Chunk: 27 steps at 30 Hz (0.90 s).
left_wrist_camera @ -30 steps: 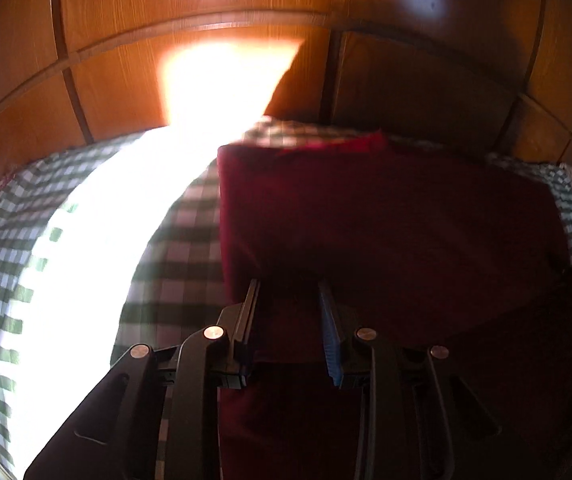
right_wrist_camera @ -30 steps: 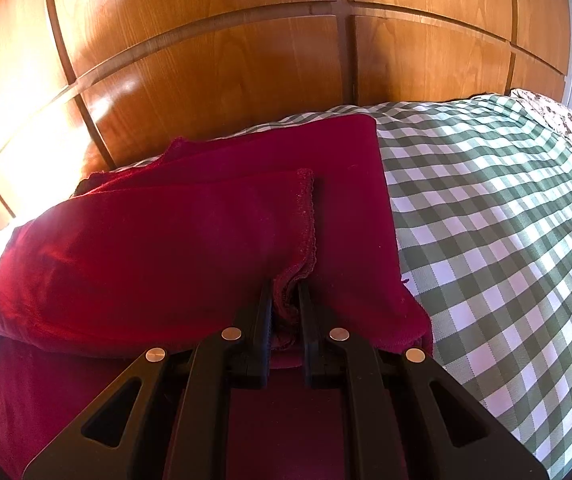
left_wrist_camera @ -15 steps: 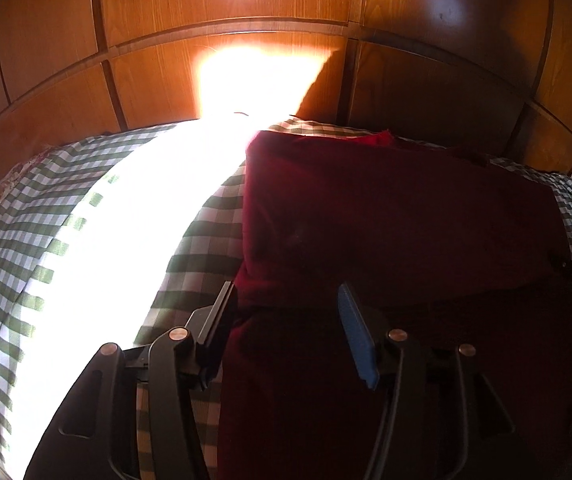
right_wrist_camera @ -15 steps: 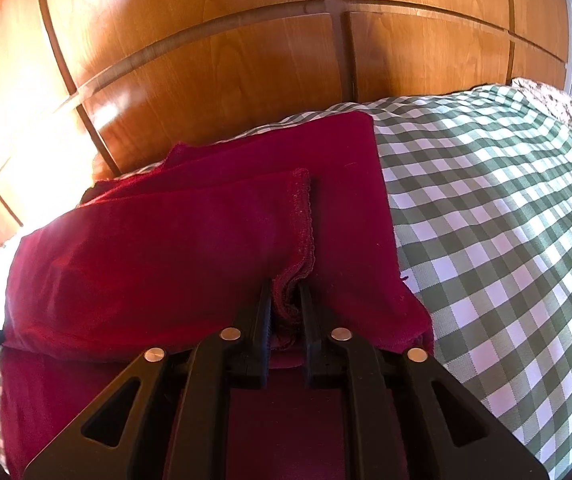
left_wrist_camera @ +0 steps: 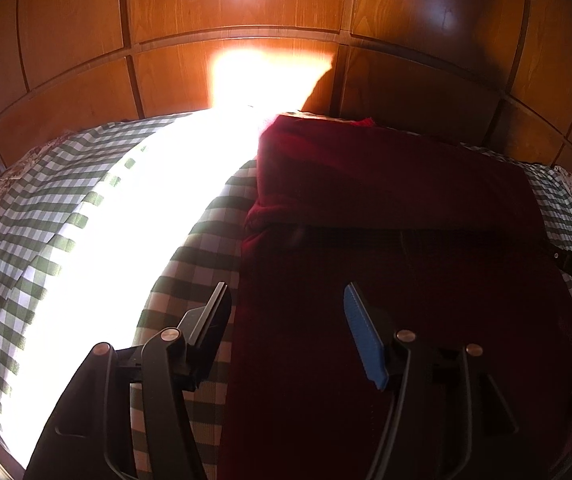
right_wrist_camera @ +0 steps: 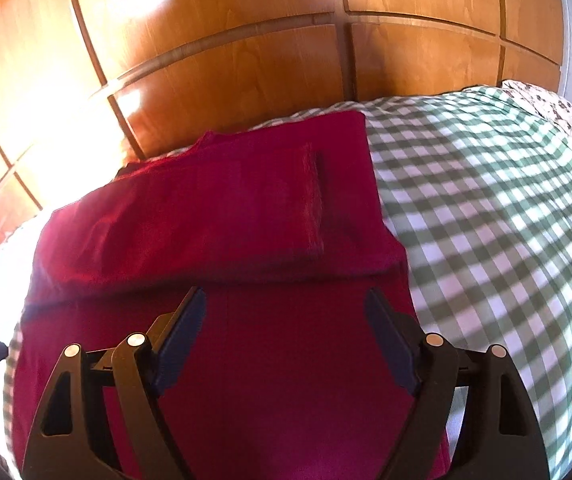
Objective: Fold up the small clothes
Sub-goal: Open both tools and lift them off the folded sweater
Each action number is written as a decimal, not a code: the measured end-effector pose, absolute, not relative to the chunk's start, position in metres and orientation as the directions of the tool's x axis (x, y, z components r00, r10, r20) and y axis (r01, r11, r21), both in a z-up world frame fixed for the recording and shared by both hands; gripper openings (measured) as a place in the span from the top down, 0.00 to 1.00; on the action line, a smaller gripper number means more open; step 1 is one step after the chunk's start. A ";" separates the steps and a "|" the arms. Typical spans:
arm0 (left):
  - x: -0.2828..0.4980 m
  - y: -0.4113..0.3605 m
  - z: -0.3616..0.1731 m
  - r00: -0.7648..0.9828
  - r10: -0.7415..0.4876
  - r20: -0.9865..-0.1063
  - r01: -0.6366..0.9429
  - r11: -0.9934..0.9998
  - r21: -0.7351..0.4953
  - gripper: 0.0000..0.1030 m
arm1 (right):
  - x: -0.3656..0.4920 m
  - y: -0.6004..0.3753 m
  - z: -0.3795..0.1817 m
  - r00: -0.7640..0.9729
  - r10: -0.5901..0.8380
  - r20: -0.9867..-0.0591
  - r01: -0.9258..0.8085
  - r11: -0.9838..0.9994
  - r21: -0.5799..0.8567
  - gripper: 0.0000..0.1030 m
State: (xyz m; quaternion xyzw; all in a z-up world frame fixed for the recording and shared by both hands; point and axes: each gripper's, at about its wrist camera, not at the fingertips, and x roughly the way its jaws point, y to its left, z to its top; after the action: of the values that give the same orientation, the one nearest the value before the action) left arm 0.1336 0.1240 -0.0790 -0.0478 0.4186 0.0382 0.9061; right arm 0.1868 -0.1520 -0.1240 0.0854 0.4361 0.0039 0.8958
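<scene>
The dark red knitted garment [right_wrist_camera: 214, 216] lies on the green-and-white checked bedcover [right_wrist_camera: 486, 208], close to the brown wooden panelled headboard [right_wrist_camera: 246, 60], with its far part folded over the near part. The right gripper [right_wrist_camera: 286, 312] is opening its jaws wide above the cloth and holds nothing between them. The left gripper [left_wrist_camera: 286, 308] is also opening, about half wide, over the left edge of the garment [left_wrist_camera: 386, 208], and nothing is pinched there either. The risk now seems to be that the freshly laid fold slides or springs open, because the knit is soft and thick. A finger could also catch the cloth when it goes away and pull the layer crooked.
</scene>
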 end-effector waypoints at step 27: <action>0.042 0.148 -0.146 0.587 -0.001 -0.809 -0.101 0.992 -0.075 0.43 | 0.108 -0.173 -0.123 0.575 0.075 -0.815 0.055 0.990 0.130 0.22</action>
State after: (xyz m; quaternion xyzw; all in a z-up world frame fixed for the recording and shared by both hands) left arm 0.0419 0.1485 -0.1456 -0.0565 0.4533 0.0280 0.8891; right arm 0.1082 -0.1734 -0.1232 0.0706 0.4612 0.0055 0.8845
